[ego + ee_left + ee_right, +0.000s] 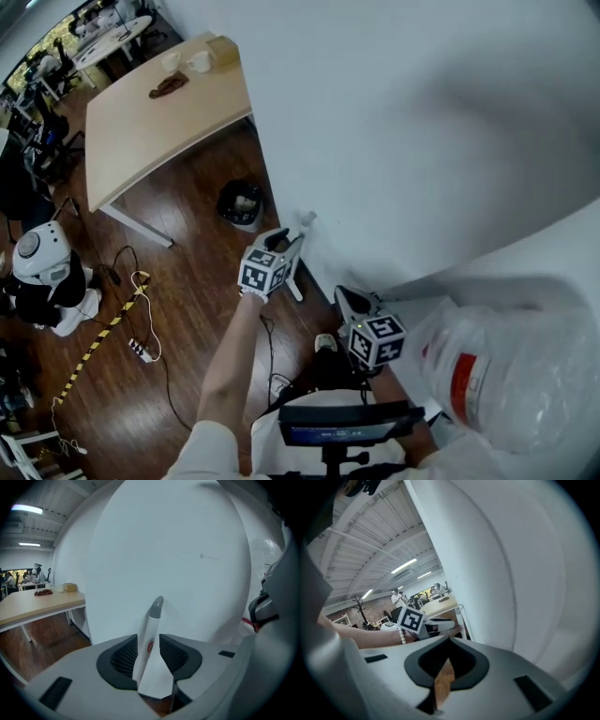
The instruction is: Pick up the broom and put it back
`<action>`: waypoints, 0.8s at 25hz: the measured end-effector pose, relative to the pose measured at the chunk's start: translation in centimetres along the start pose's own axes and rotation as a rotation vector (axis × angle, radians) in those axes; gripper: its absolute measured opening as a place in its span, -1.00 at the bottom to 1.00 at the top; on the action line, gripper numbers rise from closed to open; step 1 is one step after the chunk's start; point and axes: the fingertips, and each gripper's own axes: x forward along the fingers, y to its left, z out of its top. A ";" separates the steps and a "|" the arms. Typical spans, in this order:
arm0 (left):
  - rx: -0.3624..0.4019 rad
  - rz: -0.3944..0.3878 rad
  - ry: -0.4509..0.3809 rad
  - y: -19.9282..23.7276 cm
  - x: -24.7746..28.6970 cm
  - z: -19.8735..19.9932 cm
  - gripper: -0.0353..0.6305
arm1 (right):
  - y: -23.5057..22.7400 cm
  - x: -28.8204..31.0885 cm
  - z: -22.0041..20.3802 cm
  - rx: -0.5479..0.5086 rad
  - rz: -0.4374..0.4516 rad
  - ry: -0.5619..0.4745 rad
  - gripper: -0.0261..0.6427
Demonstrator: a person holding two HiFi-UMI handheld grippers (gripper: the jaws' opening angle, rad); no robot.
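I can see only the handle of the broom (151,625): white with a grey tip, standing nearly upright against the white wall (422,122). It sits between the jaws of my left gripper (291,244). Those jaws are parted, with the pads close on either side of the handle and not clamping it. My right gripper (351,300) is lower and nearer to me along the same wall. Its jaws are closed tip to tip, with nothing in them. A black bin (242,203) sits on the wood floor by the wall just beyond the broom, and past it is a pale table (159,131) carrying cups (187,63). At my right, something wrapped in clear plastic (506,375) crowds the right gripper. Cables and a power strip (141,350) lie on the floor to the left.
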 end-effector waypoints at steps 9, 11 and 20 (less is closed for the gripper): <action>-0.121 0.058 -0.212 -3.2 -16.1 0.4 -0.89 | 5.7 -0.8 2.2 -0.076 0.041 -0.056 -0.88; -0.145 0.082 -0.242 -4.0 -19.9 -0.4 -0.89 | 7.8 -0.6 2.1 -0.091 0.067 -0.057 -0.88; -0.270 0.230 -0.282 -6.2 -33.5 -5.9 -0.89 | 15.8 -2.2 -1.1 -0.121 0.108 -0.022 -0.88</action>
